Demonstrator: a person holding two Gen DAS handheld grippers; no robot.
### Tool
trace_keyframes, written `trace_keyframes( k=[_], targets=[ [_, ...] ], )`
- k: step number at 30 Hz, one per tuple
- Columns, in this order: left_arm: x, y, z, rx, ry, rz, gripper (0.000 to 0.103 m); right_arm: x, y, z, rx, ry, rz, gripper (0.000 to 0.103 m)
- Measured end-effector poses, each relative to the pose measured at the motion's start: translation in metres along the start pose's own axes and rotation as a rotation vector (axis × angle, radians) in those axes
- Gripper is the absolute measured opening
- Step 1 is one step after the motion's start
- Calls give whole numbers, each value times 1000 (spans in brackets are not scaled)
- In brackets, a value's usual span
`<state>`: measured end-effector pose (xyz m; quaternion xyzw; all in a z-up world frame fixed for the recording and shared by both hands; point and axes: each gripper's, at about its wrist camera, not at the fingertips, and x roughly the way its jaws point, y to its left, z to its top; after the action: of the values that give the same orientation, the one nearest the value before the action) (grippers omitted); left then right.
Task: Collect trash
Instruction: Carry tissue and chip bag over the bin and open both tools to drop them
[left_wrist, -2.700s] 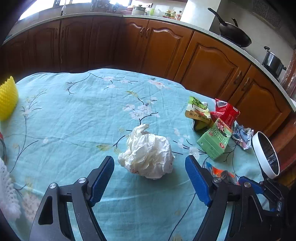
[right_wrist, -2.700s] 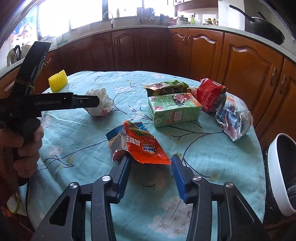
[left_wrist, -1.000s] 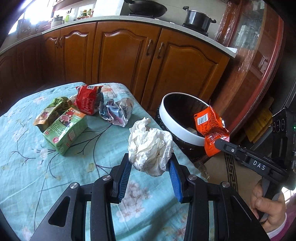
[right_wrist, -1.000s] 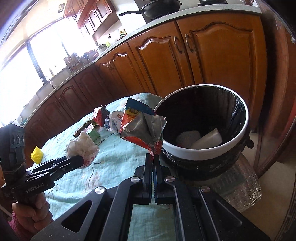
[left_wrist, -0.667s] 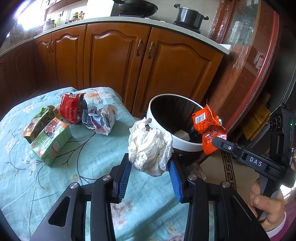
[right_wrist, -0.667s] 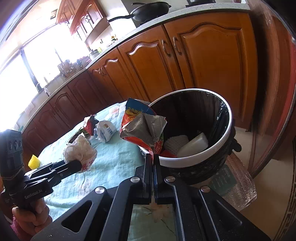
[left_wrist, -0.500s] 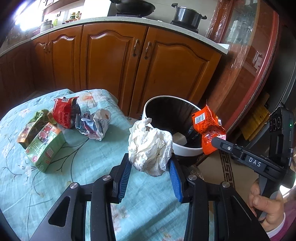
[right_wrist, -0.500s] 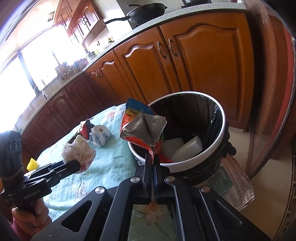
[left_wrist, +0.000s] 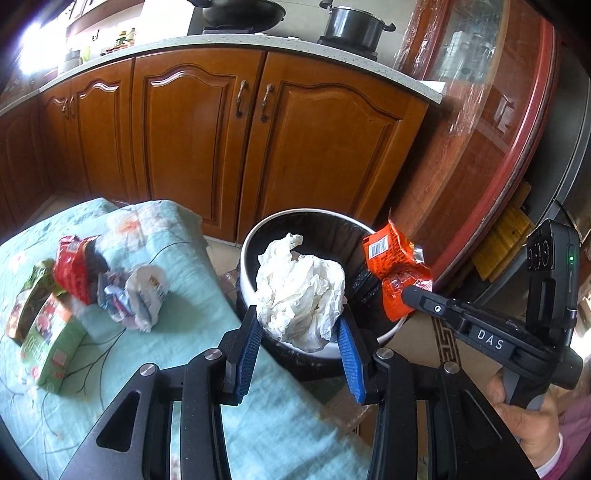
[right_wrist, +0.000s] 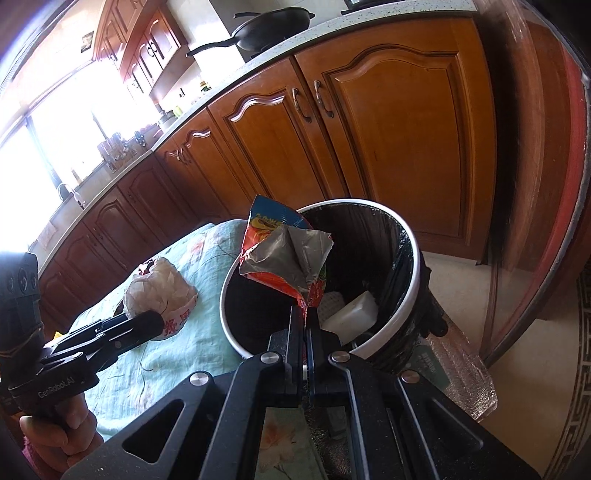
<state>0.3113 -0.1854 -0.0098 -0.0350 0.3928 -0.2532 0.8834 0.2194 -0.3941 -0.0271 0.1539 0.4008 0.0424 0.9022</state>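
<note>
Over the bin (left_wrist: 388, 334), whose white rim stood beside the table (left_wrist: 177, 332), the left gripper (left_wrist: 300, 345) pinched a crumpled white paper ball (left_wrist: 301, 291) between its blue pads. Beside it the right gripper (right_wrist: 306, 334) had its fingers pressed together on the corner of an orange snack wrapper (right_wrist: 286, 258), held above the bin's opening. Inside the black liner lay a white block (right_wrist: 352, 312). On the pale green tablecloth sat a green carton (left_wrist: 50, 341), a red packet (left_wrist: 74, 273) and a crumpled wrapper (left_wrist: 136, 295), close together. A hand (left_wrist: 528, 421) gripped the right handle.
</note>
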Motion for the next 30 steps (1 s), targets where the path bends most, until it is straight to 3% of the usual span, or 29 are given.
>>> trace_keyframes(
  k=[15, 17, 20, 23, 25, 29, 30],
  targets=[
    [60, -22, 23, 52, 42, 14, 41, 26, -11, 23, -18, 49, -51, 1],
    [65, -22, 26, 55, 50, 13, 45, 30, -11, 26, -25, 59, -57, 1],
    [70, -22, 29, 48, 65, 16, 58, 37, -12, 28, -18, 81, -60, 7],
    [67, -19, 29, 38, 53, 7, 63, 38, -16, 31, 16, 82, -53, 21],
    [64, -15, 26, 28, 47, 10, 64, 35, -20, 29, 32, 69, -45, 37],
    [53, -6, 18, 2, 41, 6, 66, 28, -20, 23, 47, 51, -23, 44],
    [50, -4, 15, -6, 37, 8, 67, 28, -19, 22, 49, 47, -14, 50]
  ],
)
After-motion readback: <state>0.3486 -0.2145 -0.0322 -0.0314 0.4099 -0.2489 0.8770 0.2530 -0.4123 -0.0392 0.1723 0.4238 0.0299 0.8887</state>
